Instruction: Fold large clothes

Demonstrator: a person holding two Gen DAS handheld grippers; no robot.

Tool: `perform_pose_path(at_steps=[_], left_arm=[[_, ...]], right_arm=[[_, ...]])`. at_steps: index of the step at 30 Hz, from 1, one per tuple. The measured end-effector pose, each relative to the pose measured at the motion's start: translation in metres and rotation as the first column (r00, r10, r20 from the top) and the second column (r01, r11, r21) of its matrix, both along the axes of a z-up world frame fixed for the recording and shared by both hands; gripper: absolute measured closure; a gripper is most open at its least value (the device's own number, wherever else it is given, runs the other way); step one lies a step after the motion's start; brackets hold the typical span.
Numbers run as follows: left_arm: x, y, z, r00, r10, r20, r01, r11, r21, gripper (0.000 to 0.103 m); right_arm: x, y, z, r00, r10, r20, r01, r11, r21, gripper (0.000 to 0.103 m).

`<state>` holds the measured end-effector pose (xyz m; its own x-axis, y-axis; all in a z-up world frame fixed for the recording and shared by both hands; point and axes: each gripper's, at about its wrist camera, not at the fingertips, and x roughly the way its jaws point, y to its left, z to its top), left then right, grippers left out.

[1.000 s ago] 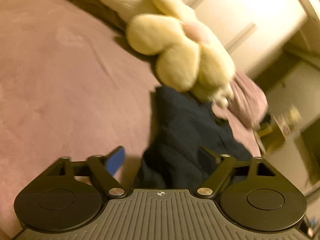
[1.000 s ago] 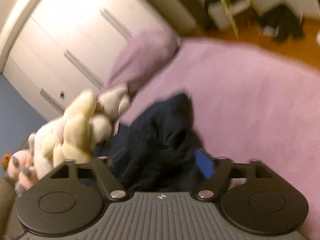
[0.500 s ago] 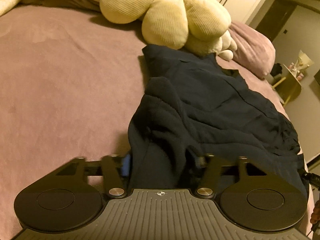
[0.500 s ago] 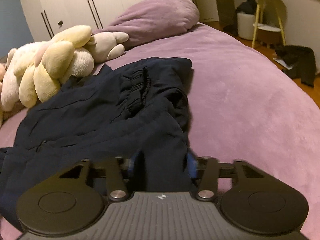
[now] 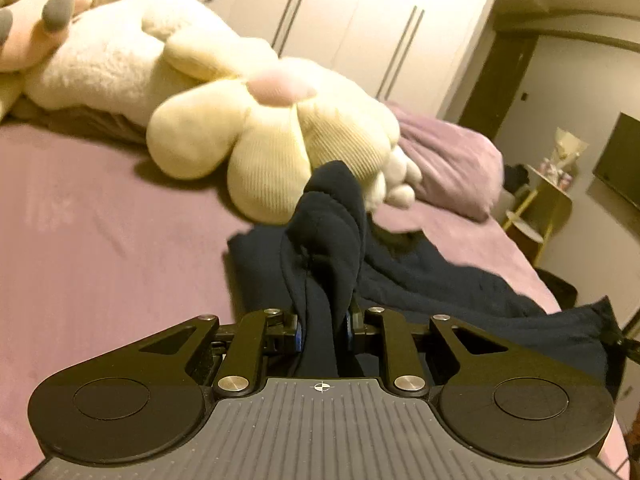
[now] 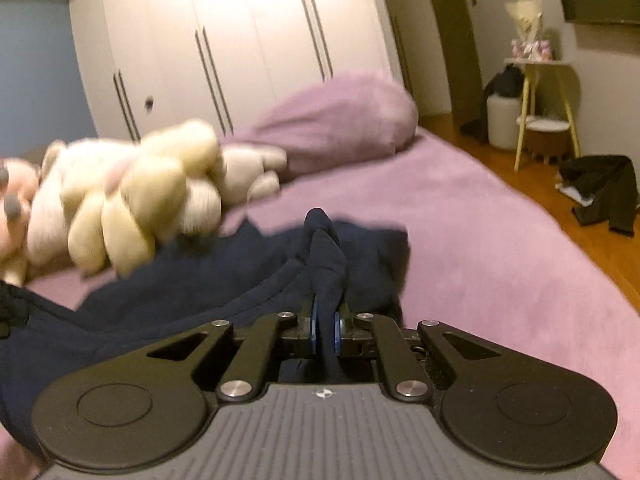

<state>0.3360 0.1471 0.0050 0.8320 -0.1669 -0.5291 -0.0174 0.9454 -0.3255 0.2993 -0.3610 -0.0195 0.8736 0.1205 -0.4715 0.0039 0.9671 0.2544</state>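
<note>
Both grippers, left [image 5: 323, 326] and right [image 6: 326, 330], open a second ago, are closing on garment [image 5: 420, 276] edges, now raised; folding can begin.

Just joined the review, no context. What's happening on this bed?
A person holds two handheld grippers on one navy garment lying on the purple bed. The left gripper and the right gripper are each closing on a bunched fold of it. Plush toys and a pillow lie beyond. No fold is made yet.
</note>
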Motion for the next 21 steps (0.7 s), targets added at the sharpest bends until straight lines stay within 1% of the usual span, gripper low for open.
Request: perform_pose_path(at_steps=[2,3,5,7,9,10,12,15,17,19,21], left_arm=[[0.022,0.0,-0.009,0.999,0.02,-0.027,-0.02,1.0,0.003,0.082],[0.03,0.0,-0.016,0.999,0.027,-0.045,-0.027,1.0,0.006,0.082],[0.044,-0.002,-0.033,0.995,0.038,-0.091,-0.036,0.999,0.02,0.082],[0.051,-0.003,-0.05,0.99,0.046,-0.134,-0.042,0.998,0.037,0.082],[0.052,-0.001,-0.061,0.986,0.039,-0.161,-0.033,0.999,0.041,0.081],[0.051,-0.001,-0.065,0.986,0.034,-0.163,-0.027,0.999,0.043,0.078],[0.046,0.0,-0.069,0.987,0.025,-0.156,-0.016,0.998,0.059,0.073],[0.046,0.003,-0.073,0.986,-0.001,-0.165,0.006,1.0,0.03,0.071],[0.048,0.003,-0.072,0.986,-0.008,-0.166,0.015,0.999,0.038,0.078],[0.048,-0.001,-0.066,0.988,-0.01,-0.152,0.017,0.999,0.047,0.084],[0.048,-0.002,-0.052,0.992,-0.007,-0.125,0.012,0.999,0.04,0.085]], right_arm=[[0.015,0.004,0.007,1.0,-0.026,0.015,0.027,0.999,-0.025,0.096],[0.025,0.007,0.007,0.999,-0.034,0.009,0.035,0.999,-0.037,0.096],[0.05,0.011,-0.001,0.999,-0.04,-0.037,0.038,0.998,-0.05,0.096],[0.068,0.011,-0.015,0.996,-0.029,-0.085,0.026,0.999,-0.039,0.096],[0.083,0.011,-0.031,0.99,-0.032,-0.138,0.025,0.998,-0.052,0.095],[0.087,0.011,-0.038,0.987,-0.026,-0.161,0.017,0.998,-0.053,0.095],[0.094,0.009,-0.049,0.982,-0.025,-0.188,0.015,0.999,-0.053,0.089],[0.097,0.005,-0.055,0.979,-0.002,-0.202,-0.004,1.0,-0.029,0.085],[0.099,0.003,-0.058,0.976,0.008,-0.217,-0.012,1.0,-0.018,0.085],[0.101,0.006,-0.059,0.973,0.008,-0.23,-0.015,1.0,-0.028,0.085],[0.1,0.013,-0.057,0.975,0.003,-0.222,-0.018,0.998,-0.066,0.092]])
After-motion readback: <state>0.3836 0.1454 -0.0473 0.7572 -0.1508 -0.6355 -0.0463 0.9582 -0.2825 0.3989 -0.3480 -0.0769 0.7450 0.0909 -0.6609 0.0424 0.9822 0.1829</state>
